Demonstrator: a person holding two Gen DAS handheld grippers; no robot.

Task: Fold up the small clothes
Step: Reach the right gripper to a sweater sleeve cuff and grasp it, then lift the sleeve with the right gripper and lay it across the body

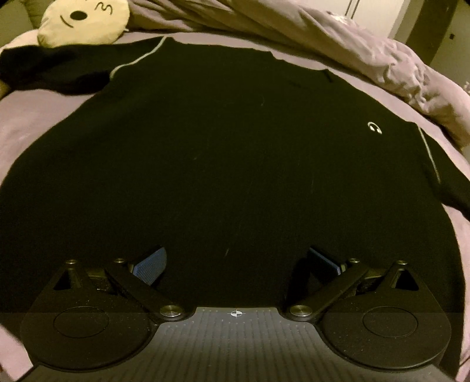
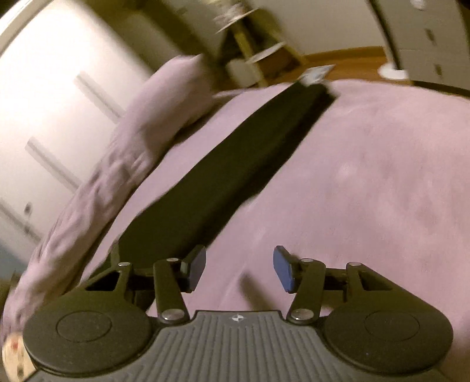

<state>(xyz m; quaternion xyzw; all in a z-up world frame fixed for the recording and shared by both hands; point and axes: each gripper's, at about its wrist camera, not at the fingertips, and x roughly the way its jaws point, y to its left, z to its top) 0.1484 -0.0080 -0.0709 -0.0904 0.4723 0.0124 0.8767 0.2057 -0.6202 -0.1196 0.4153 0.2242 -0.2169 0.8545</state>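
A black long-sleeved top (image 1: pixel 223 141) lies spread flat on the pink bed sheet (image 1: pixel 38 117), with grey seam piping and a small white logo (image 1: pixel 374 127) at the right chest. My left gripper (image 1: pixel 236 261) is open, its blue pads wide apart over the hem area of the top. In the right wrist view one black sleeve (image 2: pixel 235 170) stretches straight away across the sheet (image 2: pixel 367 176). My right gripper (image 2: pixel 239 269) is open and empty, just above the sheet beside the sleeve's near end; its left finger (image 2: pixel 195 267) is at the sleeve's edge.
A cream plush pillow with a face (image 1: pixel 83 22) lies at the far left. A bunched pink duvet (image 1: pixel 382 58) runs along the far side and shows in the right wrist view (image 2: pixel 132 141). White wardrobe doors (image 2: pixel 58 102), a shelf and wooden floor lie beyond the bed.
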